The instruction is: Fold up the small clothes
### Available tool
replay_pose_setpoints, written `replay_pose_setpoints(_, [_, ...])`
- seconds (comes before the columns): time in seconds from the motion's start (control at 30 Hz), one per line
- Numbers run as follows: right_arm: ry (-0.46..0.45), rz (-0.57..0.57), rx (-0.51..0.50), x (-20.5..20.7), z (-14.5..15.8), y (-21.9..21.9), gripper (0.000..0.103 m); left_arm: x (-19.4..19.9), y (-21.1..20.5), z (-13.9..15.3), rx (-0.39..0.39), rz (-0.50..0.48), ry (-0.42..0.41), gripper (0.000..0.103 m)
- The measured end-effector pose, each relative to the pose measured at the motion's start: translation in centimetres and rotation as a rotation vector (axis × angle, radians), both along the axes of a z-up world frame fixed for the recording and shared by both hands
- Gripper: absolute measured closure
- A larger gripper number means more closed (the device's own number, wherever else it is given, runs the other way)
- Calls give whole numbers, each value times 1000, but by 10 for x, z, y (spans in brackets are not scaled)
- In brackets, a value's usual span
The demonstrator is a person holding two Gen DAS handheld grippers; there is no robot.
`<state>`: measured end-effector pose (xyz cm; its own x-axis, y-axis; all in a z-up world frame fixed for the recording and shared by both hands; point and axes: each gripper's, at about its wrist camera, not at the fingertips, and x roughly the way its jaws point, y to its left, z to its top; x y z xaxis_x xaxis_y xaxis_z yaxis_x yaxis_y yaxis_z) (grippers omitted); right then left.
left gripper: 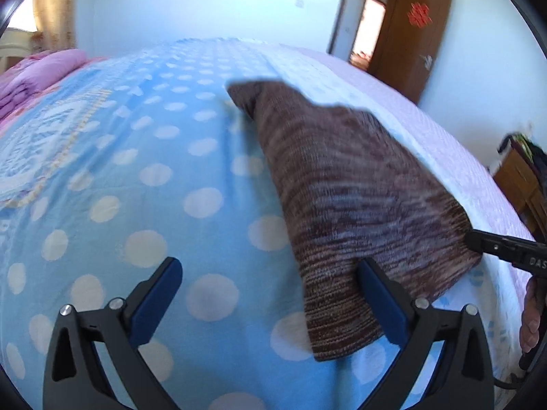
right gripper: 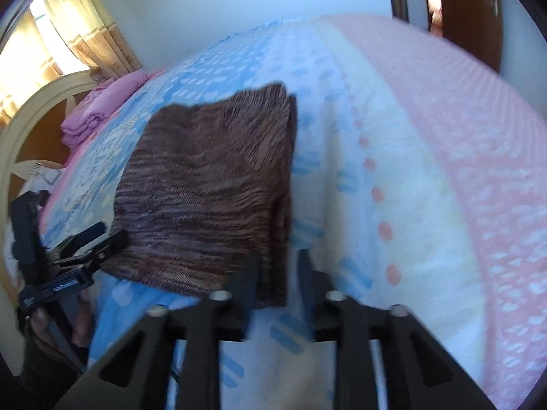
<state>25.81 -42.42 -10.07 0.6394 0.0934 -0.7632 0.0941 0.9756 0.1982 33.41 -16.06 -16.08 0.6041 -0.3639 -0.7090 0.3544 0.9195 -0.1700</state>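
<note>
A brown knit garment (left gripper: 345, 184) lies folded flat on the blue dotted blanket (left gripper: 136, 171). My left gripper (left gripper: 273, 294) stands wide open at the garment's near left corner, its right finger (left gripper: 379, 297) over the cloth and nothing pinched. The right wrist view shows the same garment (right gripper: 212, 184) with my right gripper (right gripper: 278, 266) straddling its near right corner. A strip of bedding shows between the cloth edge and the right finger, so the pads do not press on it. The left gripper (right gripper: 114, 231) appears at the garment's left corner, and the right gripper (left gripper: 478, 242) touches its right edge.
Folded pink bedding (left gripper: 41, 75) lies by the headboard (right gripper: 34, 112). A pink sheet (right gripper: 461, 136) covers the bed's far side. An open wooden door (left gripper: 410, 34) and a wooden cabinet (left gripper: 523, 184) stand past the bed. A hand (left gripper: 530, 324) holds the right gripper.
</note>
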Motion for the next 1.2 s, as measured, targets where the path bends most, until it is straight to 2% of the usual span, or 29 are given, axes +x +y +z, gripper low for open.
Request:
replay_pose_setpoints(0.1, [-93,17,-96,4,27,16,67,-3,11,20,-55,62,-58,0])
replay_pose_setpoints(0.2, [-138,151,-120,36,45,51,67,3,1,27,-7,50,-69,0])
replay_pose_setpoints(0.3, [-147,279,-160,75,51,92,67,7,-11,4,69,60,-3,0])
replay_pose_setpoints(0.33, [-141,341,-155,89,49,107,67,8,-11,-4,88,65,21,0])
replay_pose_setpoints(0.37, [-119,397,-160,103,43,122,67,4,-8,-6,76,74,30,0])
replay_pose_setpoints(0.43, [-82,422,-209,129,27,142,68,-3,3,0,33,103,10,0])
replay_pose_setpoints(0.5, [30,454,-268,156,-4,157,68,-7,11,-4,7,114,26,0])
replay_pose_setpoints(0.53, [43,447,-259,164,-14,156,68,-7,13,-5,0,113,34,0])
replay_pose_setpoints(0.57, [24,433,-200,170,-17,151,68,-7,16,-6,-13,114,43,0])
replay_pose_setpoints(0.63, [28,417,-144,172,-15,143,68,-6,17,-7,-30,110,52,0])
replay_pose_setpoints(0.73, [-15,420,-147,160,-6,139,68,-4,17,-8,-46,107,62,0])
replay_pose_setpoints(0.8, [-77,411,-131,152,7,137,68,-6,17,-8,-52,111,54,0])
replay_pose_setpoints(0.87, [-152,407,-146,157,21,144,67,-7,14,-8,-36,112,58,0])
replay_pose_setpoints(0.9, [-154,408,-152,165,23,149,67,-7,12,-9,-27,104,61,0])
replay_pose_setpoints(0.97, [-116,430,-159,183,18,158,67,-8,9,-9,-14,94,60,0])
replay_pose_setpoints(1.03, [32,448,-198,210,-12,166,66,-9,8,-9,-4,91,58,0])
replay_pose_setpoints(1.07, [10,452,-206,214,-17,167,63,-9,9,-9,0,94,58,0])
replay_pose_setpoints(1.2, [-7,446,-155,202,-6,156,63,-9,14,-7,-13,108,53,0])
